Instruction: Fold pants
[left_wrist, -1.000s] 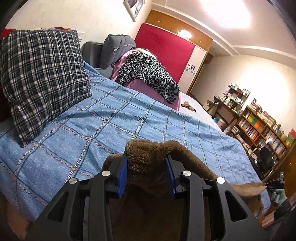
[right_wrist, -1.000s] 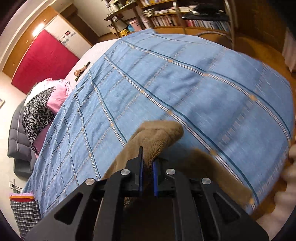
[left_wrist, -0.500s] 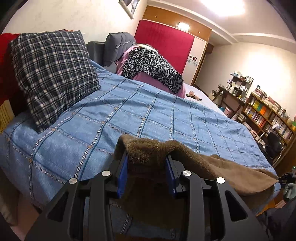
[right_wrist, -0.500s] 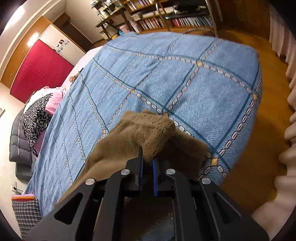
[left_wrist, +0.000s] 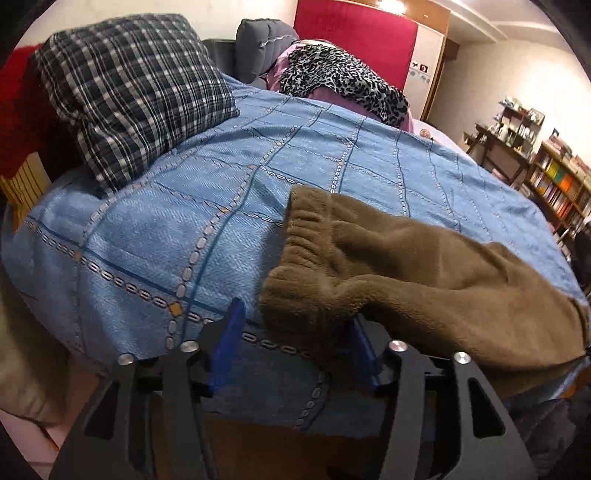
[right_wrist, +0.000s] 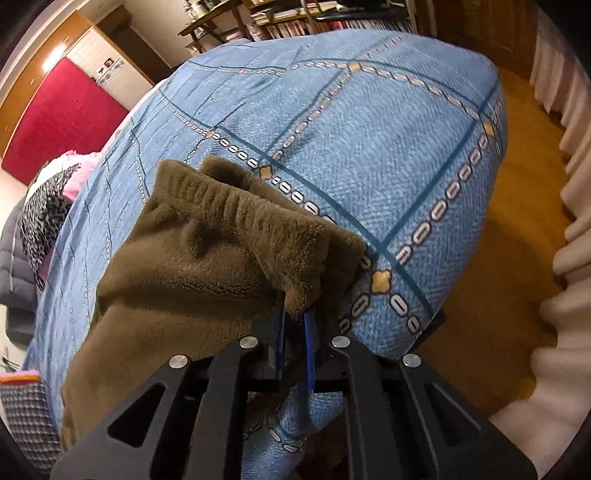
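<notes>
One pair of brown fleece pants (left_wrist: 406, 258) lies along the near edge of the blue bedspread (left_wrist: 147, 240), its waistband between the jaws of the left gripper (left_wrist: 295, 350), which have just been opening (pads clear of it), while the right gripper (right_wrist: 295, 347) pinches a cuff; one plaid pillow (left_wrist: 129, 92) sits behind.

A home bedroom: bed (left_wrist: 332, 155), plaid pillow (left_wrist: 133, 92), bookshelves (left_wrist: 557, 181).
</notes>
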